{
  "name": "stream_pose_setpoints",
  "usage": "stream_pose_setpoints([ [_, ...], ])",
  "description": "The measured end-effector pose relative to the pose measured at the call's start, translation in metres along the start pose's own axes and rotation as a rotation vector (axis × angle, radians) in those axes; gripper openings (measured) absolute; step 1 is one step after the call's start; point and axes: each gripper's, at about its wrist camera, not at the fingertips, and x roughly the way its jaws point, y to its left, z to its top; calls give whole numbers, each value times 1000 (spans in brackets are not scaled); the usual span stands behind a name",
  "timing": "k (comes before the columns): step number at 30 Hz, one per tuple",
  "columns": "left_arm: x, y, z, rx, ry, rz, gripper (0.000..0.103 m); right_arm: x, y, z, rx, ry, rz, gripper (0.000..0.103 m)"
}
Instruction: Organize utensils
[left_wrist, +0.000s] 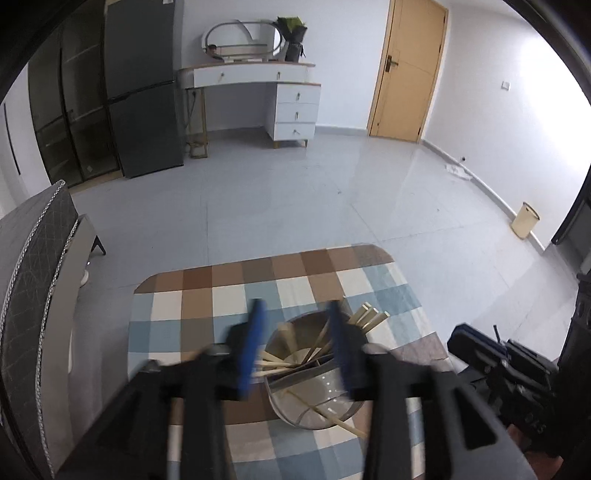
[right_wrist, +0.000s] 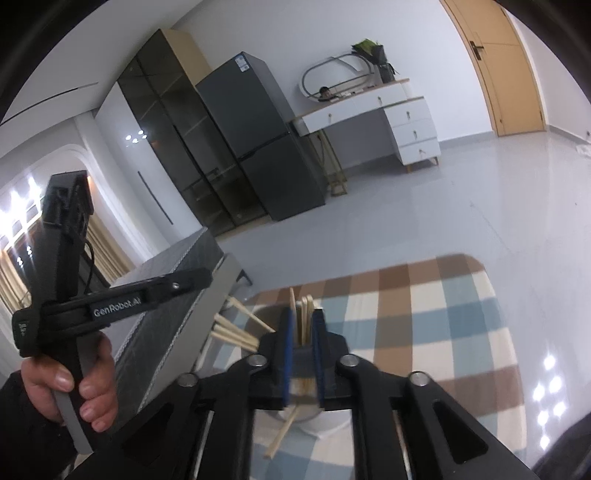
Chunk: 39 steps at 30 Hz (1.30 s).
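While the checked tablecloth (left_wrist: 236, 299) carries the work, the metal utensil holder (left_wrist: 314, 398) is seen at six o'clock in the left wrist view, just right of centre, lying between the two blue pads of the left gripper (left_wrist: 295, 347). The pads are held wide apart and nothing is clamped between them; the spread is judged to be kept so that the holder can be steadied or reached into. Loose chopsticks (left_wrist: 369, 314) are seen leaning out over its rim toward one o'clock, and one stick (left_wrist: 343, 424) pokes out at five o'clock.

In the right wrist view, the hand (right_wrist: 70, 384) gripping the left tool is seen at eight o'clock. At six o'clock the right gripper (right_wrist: 303, 354) is closed on a bundle of chopsticks (right_wrist: 306, 317), which is held upright above the holder, presumably to be dropped in ends-down. Whether the bundle touches the holder cannot be told.
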Motion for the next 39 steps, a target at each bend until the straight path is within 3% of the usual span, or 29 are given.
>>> stream_pose_setpoints([
  [2, -11, 1, -5, -23, -39, 24, 61, -6, 1, -5, -2, -2, -3, 27],
  [4, -20, 0, -6, -45, -42, 35, 63, -13, 4, -9, -2, -10, -16, 39],
  [9, -48, -5, -13, -57, -62, 56, 63, -36, 9, -22, 22, -24, -24, 46],
  [12, -66, -9, -16, -65, -93, 72, 72, -52, 15, -25, 26, -41, -25, 53],
  [18, -114, -18, -28, -84, -180, 89, 77, -90, 39, -23, -5, -119, -10, 70],
  [23, -151, -18, -40, -114, -282, 110, 90, -121, 66, -22, -54, -190, 8, 81],
  [30, -191, -11, -63, -149, -391, 144, 99, -151, 102, -31, -129, -275, 13, 100],
  [39, -203, -7, -101, -178, -463, 203, 101, -168, 126, -61, -197, -343, -17, 103],
])
